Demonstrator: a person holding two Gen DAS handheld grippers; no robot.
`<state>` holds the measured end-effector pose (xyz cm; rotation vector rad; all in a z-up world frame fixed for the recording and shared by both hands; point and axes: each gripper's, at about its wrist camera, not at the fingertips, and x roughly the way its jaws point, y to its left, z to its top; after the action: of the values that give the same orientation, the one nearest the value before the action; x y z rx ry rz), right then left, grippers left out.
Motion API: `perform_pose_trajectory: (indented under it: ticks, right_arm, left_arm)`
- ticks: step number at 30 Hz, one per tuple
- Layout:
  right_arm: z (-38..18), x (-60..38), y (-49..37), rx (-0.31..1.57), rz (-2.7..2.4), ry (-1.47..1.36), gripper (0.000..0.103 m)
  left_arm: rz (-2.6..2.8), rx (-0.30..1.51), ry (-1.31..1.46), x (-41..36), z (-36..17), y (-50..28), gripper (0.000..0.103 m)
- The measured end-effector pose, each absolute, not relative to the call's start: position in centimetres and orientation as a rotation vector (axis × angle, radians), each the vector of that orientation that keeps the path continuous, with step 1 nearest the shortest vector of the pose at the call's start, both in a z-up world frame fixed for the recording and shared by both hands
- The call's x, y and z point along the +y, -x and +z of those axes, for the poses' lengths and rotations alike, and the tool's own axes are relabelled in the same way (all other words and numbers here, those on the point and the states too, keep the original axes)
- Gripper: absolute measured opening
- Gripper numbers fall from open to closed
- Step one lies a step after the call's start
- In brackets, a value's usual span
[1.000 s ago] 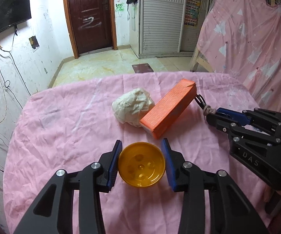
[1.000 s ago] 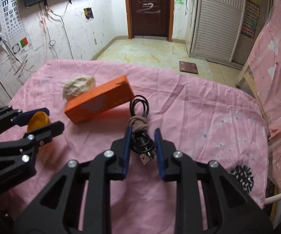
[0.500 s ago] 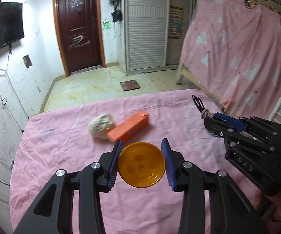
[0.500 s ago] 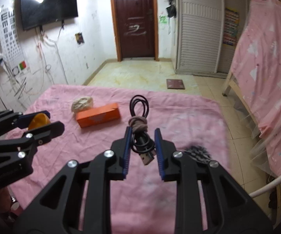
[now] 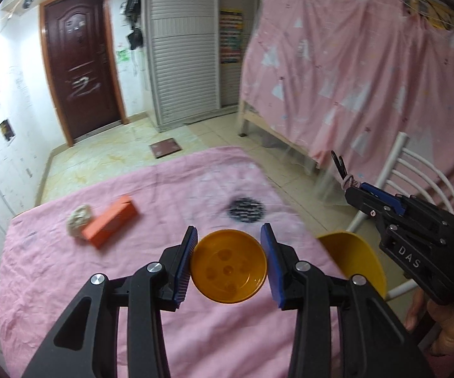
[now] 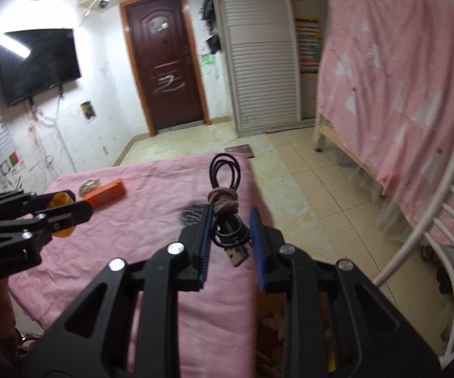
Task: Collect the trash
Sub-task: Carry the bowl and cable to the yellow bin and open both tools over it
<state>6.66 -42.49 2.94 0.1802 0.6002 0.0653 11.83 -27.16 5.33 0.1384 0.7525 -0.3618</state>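
Note:
My left gripper (image 5: 228,266) is shut on a round orange cup (image 5: 228,266) and holds it high above the pink table (image 5: 69,271). My right gripper (image 6: 229,241) is shut on a coiled black USB cable (image 6: 225,220) tied with a brown band, held past the table's right edge. The right gripper also shows in the left wrist view (image 5: 370,200), and the left gripper with the cup in the right wrist view (image 6: 60,203). An orange box (image 5: 110,222) and a crumpled white paper ball (image 5: 78,225) lie on the table at the far left.
A yellow bin rim (image 5: 353,258) shows below the table's right edge. A white metal chair (image 6: 432,239) stands at the right. A pink curtained bed (image 5: 353,78) fills the back right. A dark print (image 5: 246,209) marks the cloth.
Both grippers have risen and pulled back to the right with their loads. The box and paper ball now look smaller and farther left. The yellow bin has come into view.

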Motion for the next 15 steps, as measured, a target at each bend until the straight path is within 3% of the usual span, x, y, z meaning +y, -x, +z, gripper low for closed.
perform_pose_trajectory:
  ticks: [15]
  right_arm:
    - [-0.4, -51.1, -3.0, 0.602, -0.026, -0.324, 0.022]
  left_arm:
    - [-0.551, 0.783, -0.179, -37.6, 4.5, -10.0, 0.034]
